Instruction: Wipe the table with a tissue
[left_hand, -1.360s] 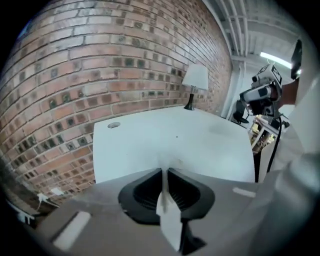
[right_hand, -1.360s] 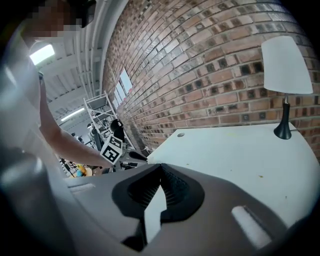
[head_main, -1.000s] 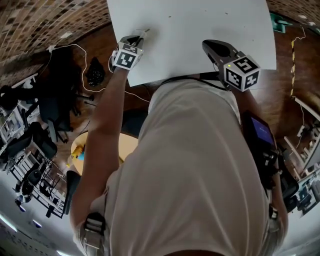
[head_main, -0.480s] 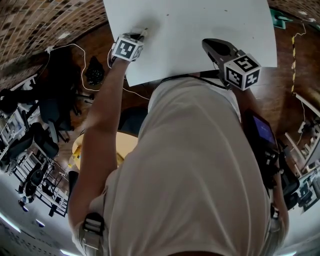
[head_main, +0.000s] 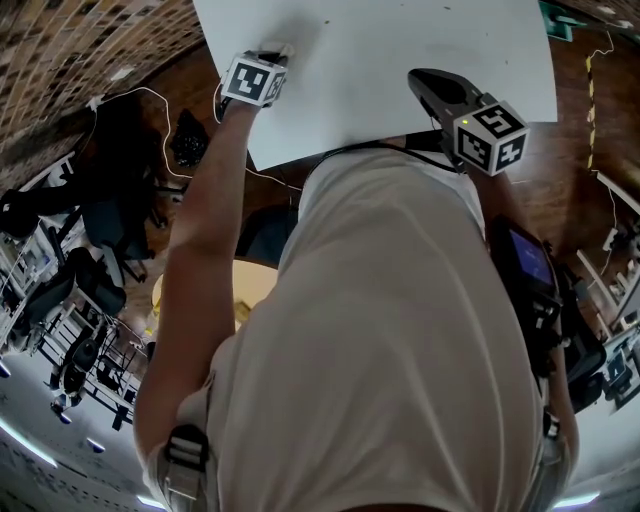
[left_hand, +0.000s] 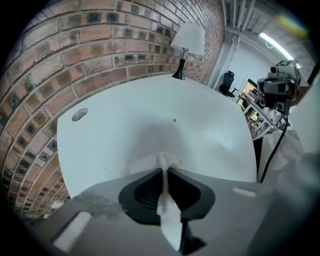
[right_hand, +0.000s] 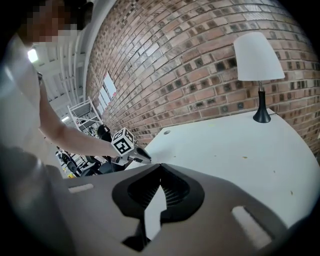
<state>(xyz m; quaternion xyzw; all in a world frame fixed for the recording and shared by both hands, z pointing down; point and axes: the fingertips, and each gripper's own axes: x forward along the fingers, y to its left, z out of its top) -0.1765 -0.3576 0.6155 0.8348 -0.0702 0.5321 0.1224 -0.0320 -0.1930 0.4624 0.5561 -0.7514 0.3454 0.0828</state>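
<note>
A white tissue (left_hand: 168, 205) is pinched between the jaws of my left gripper (left_hand: 164, 171). Its lower end is spread on the white table (left_hand: 120, 125) just ahead of the tips. In the head view the left gripper (head_main: 268, 58) points steeply down near the table's left edge. A small yellowish crumb (left_hand: 174, 120) lies on the table beyond the tissue. My right gripper (head_main: 432, 84) hovers over the table's near right side. Its jaws (right_hand: 160, 167) meet at the tips with nothing between them. The right gripper view shows the left gripper (right_hand: 136, 155) pressing at the table's edge.
A white table lamp (left_hand: 187, 41) stands at the far end of the table by the brick wall (right_hand: 200, 65). A round cable grommet (left_hand: 79, 114) sits near the table's wall-side edge. Cables, a chair and clutter lie on the wooden floor (head_main: 200, 110) to the left.
My left gripper has slid with the tissue farther from the person along the table's left side. The right gripper has stayed where it was.
</note>
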